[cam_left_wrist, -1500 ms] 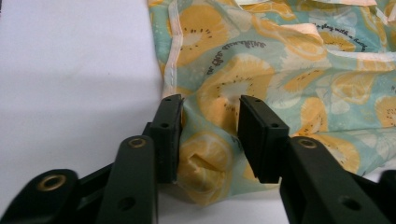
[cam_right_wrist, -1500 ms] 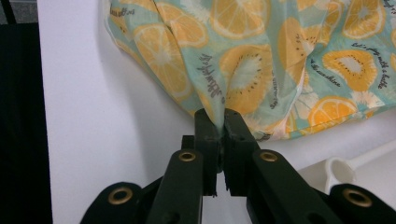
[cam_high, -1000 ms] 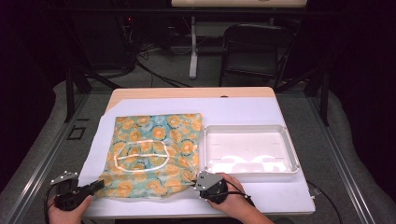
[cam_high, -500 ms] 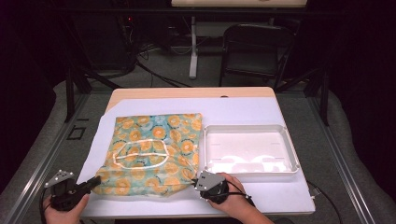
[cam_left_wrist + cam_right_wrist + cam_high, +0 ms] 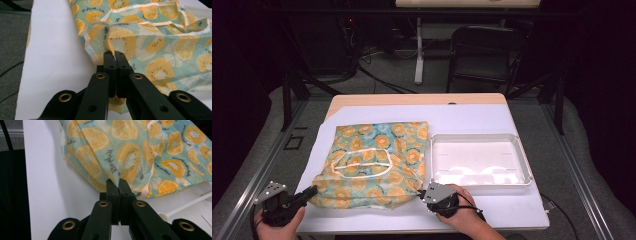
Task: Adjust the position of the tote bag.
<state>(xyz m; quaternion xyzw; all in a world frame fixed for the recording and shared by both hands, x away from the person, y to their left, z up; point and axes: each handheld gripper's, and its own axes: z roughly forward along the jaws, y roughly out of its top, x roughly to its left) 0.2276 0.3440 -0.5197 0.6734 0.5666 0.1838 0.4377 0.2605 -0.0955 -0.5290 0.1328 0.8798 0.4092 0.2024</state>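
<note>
Both grippers, left [image 5: 115, 53] and right [image 5: 119, 181], have jaws clamped on the fruit-print bag's [image 5: 374, 165] near corners.

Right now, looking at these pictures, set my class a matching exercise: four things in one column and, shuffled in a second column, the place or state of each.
Things:
1. fruit-print cloth
2. white tray
3. left gripper
4. right gripper

Places or states:
A. shut on the cloth's near right corner
B. empty, on the table to the right of the cloth
C. shut on the cloth's near left corner
D. spread on the white sheet, printed with orange slices

Pairs: 1-D, 2-B, 3-C, 4-A
</note>
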